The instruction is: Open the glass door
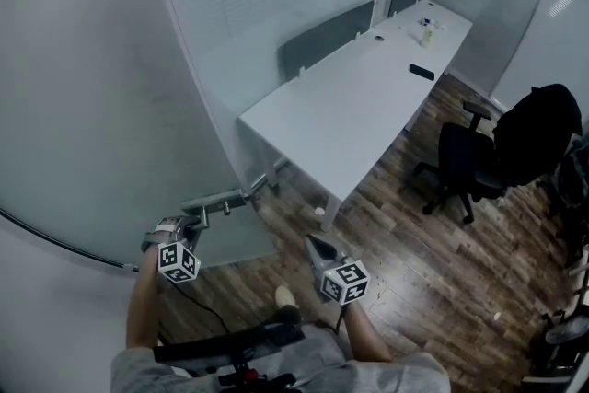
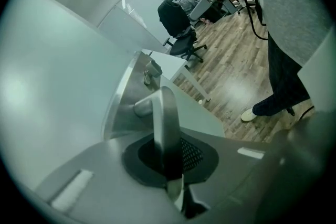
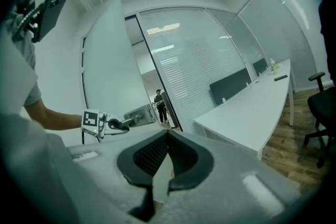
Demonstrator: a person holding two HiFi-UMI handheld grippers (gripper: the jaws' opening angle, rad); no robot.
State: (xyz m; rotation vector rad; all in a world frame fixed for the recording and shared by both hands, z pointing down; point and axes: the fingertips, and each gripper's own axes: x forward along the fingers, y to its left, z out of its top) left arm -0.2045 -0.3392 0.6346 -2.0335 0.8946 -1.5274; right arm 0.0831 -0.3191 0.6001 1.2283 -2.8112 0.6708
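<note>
Metal lever handle (image 2: pixel 164 118) sits clamped between the jaws of the left gripper (image 1: pixel 195 218), ready to swing the glass door (image 1: pixel 83 106); the right gripper (image 1: pixel 319 246) idles, jaws closed on nothing.

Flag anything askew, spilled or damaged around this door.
Nothing stands out. The left hand-held gripper is shut on the door handle, the glass door looks intact, and no spill shows on the desk.
</note>
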